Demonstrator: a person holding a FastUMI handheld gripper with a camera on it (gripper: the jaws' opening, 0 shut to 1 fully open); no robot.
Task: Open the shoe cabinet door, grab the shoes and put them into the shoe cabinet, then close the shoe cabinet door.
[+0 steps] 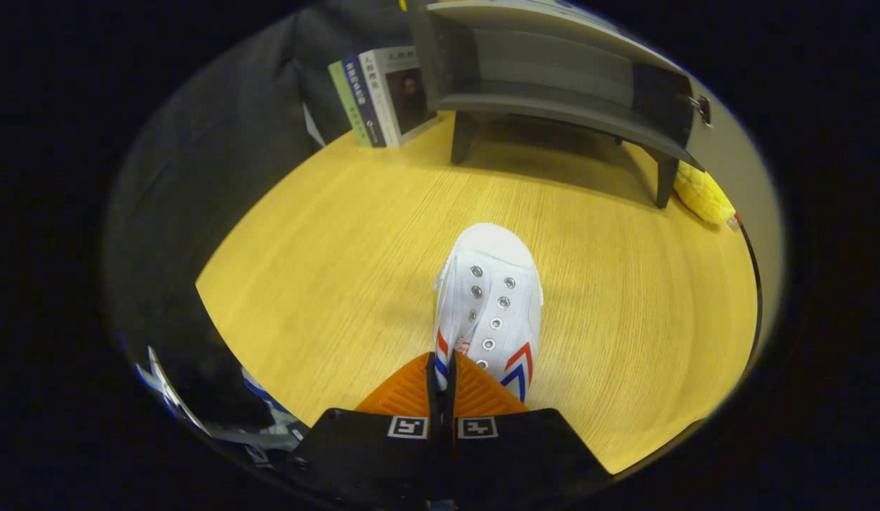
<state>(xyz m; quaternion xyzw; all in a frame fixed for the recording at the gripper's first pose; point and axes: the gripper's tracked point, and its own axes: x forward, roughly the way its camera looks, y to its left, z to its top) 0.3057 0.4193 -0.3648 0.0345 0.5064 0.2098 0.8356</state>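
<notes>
The gripper (441,369) has its two fingers drawn almost together, pinching a thin part of the white canvas sneaker (490,305) at its heel end, apparently the collar edge; both fingers seem to press on it. The sneaker points away from the fingers, toe toward the shoe cabinet (553,78), and lies over the middle of the wooden tabletop (326,270); whether it is lifted or resting there cannot be told. The cabinet stands at the tabletop's far edge with its door already open and the grey shelf inside bare. A stack of books (380,96) leans beside its left leg, a yellow plush toy (704,193) beyond its right leg. Opening looks done, and grasping too; carrying the sneaker in and closing the door remain.
</notes>
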